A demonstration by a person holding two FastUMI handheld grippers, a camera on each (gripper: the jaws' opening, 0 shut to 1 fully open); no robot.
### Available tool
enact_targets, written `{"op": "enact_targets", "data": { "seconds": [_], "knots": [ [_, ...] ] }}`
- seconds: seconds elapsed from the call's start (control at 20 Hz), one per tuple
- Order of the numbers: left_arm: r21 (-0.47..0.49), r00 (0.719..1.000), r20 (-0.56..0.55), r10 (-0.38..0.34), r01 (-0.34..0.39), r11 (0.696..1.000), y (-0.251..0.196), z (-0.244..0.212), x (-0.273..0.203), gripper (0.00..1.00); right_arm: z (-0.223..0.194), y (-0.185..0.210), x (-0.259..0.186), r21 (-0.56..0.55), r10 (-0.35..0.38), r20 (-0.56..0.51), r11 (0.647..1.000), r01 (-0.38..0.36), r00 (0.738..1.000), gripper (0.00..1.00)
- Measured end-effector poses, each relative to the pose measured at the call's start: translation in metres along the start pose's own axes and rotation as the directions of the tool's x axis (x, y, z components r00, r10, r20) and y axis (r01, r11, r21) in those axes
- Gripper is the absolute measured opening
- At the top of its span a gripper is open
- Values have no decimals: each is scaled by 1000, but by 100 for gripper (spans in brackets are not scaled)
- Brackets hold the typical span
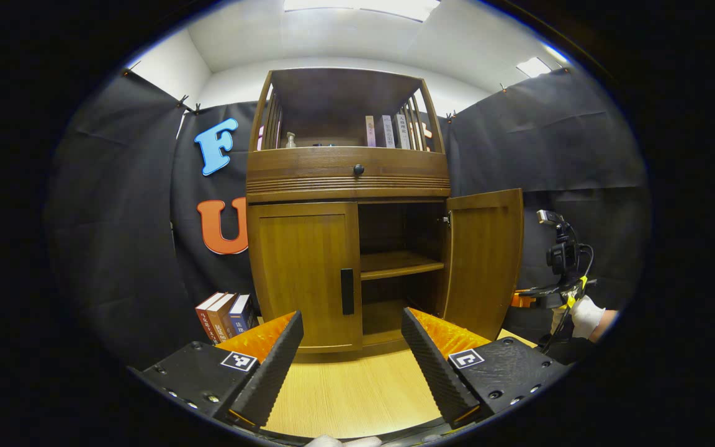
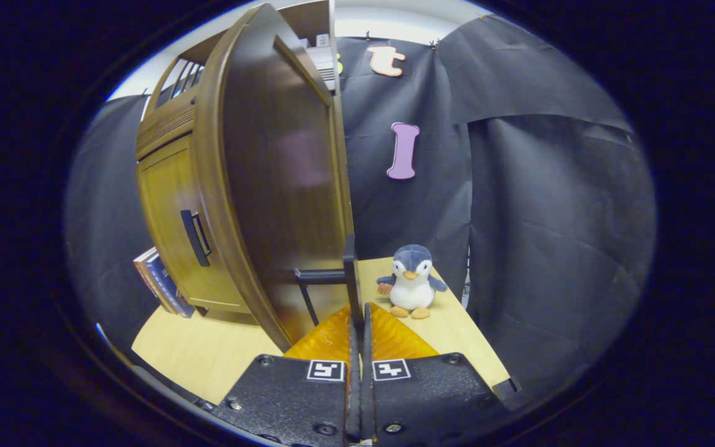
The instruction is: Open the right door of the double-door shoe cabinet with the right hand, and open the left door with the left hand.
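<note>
- Your right hand-held gripper [image 2: 357,310] is clamped on the right door's handle [image 2: 349,273], holding the right door [image 1: 485,261] swung wide at centre-right of the frame.
- Your left hand-held gripper [image 1: 351,354] gapes wide, lined up with the closed left door [image 1: 305,273] and its handle [image 1: 347,290] at frame centre.

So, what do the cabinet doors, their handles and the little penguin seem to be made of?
The left door and right door look like wood or wood veneer, brown with visible grain and a soft sheen. The left door's handle is dark and matte, metal or plastic; I cannot tell which. The penguin looks like soft plush fabric, with a fuzzy surface.
</note>
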State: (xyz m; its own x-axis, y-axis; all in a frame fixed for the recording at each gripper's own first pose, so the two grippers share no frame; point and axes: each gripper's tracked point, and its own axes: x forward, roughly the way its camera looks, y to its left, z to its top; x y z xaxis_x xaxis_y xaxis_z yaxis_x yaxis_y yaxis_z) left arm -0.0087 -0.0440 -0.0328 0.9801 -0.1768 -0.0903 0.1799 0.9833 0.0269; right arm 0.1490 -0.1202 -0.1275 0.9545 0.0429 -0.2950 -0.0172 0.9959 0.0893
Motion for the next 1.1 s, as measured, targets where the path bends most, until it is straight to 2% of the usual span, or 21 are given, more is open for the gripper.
{"op": "enact_targets", "data": {
  "seconds": [0.3,0.6,0.95,1.05,1.1],
  "knots": [
    [-5,1000,-11,4,-4,1000,-3,-3,16,96,3,-23,5,-22,76,-26,997,-77,997,4],
    [-7,1000,-21,3,-3,1000,-9,-4,33,96,8,-47,11,-62,188,-43,980,-190,981,4],
    [-8,1000,-12,-7,7,1000,-12,2,43,96,9,-49,13,-102,265,-60,957,-270,962,4],
    [-3,1000,-4,-8,8,1000,-11,5,41,96,5,-54,10,-84,263,-68,960,-268,962,8],
    [-1,1000,0,-5,5,1000,-9,5,40,96,4,-58,4,-78,254,-70,963,-259,965,17]
  ]
}}
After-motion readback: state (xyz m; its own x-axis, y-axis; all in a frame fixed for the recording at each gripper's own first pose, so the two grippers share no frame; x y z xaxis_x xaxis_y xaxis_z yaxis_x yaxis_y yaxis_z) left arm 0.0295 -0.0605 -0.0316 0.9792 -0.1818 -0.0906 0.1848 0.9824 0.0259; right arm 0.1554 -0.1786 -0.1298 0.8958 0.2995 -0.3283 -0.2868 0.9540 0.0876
